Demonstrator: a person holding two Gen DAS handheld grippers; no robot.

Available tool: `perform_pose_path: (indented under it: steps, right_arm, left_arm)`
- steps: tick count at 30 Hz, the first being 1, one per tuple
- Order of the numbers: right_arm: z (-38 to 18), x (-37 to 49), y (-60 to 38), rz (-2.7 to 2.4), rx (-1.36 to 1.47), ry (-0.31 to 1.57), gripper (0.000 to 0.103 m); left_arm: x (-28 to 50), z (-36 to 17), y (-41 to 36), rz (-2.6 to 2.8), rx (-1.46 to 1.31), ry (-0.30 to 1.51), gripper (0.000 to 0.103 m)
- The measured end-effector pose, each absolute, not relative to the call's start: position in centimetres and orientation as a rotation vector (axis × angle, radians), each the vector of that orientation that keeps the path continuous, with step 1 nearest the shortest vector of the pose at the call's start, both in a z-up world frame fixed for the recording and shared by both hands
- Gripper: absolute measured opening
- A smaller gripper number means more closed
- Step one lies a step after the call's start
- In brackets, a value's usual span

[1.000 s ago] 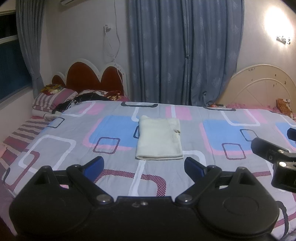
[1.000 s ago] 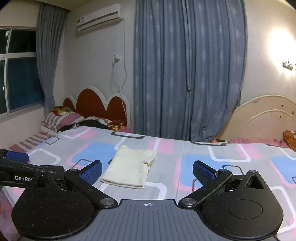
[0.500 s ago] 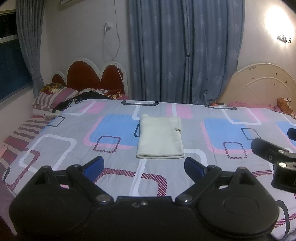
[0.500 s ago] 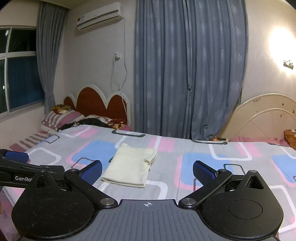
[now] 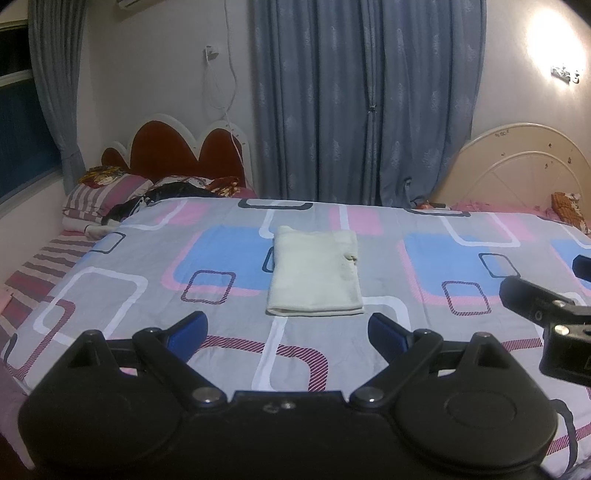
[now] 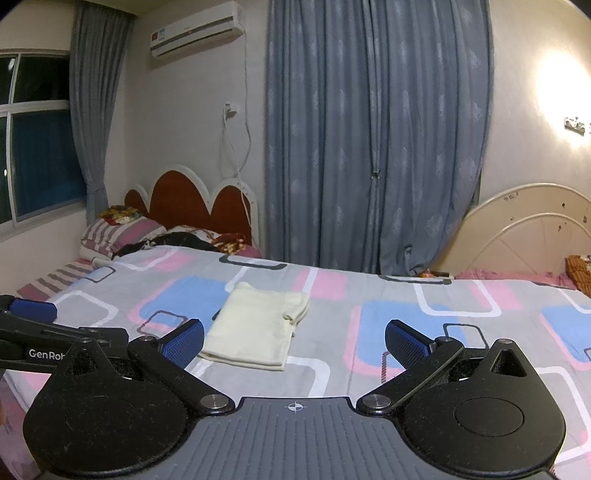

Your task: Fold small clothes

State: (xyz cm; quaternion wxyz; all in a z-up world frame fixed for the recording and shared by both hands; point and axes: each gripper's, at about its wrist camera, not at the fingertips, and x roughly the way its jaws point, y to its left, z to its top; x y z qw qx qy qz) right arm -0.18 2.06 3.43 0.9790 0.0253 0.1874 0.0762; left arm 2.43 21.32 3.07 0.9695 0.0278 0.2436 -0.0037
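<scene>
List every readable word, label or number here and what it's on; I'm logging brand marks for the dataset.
"GenRob", cut off by the right claw in front: on the left claw, seen from the right wrist view.
Sticker on the air conditioner: too small to read.
Nothing readable on the folded cloth or bedsheet.

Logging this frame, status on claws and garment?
Left claw open, empty; right claw open, empty. Cream garment folded flat on bedspread, untouched, ahead of both claws. Nothing in the way.

Both wrist views share the bed point(image 5: 110, 280)
</scene>
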Motion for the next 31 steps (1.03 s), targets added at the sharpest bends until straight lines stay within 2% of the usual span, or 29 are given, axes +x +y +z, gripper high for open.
perform_pose_path:
  steps: [19,31]
  right_arm:
    - [2.7,0.2,1.4,0.162,0.054,0.397,0.103]
    - [1.3,3.4,0.9,0.155,0.057,0.455,0.103]
  left_arm:
    - [4.1,2.5,20.8,-0.016,0.050,0.519,0.093]
    - [7.7,1.0,20.7,-0.082,0.057,0.537,0.094]
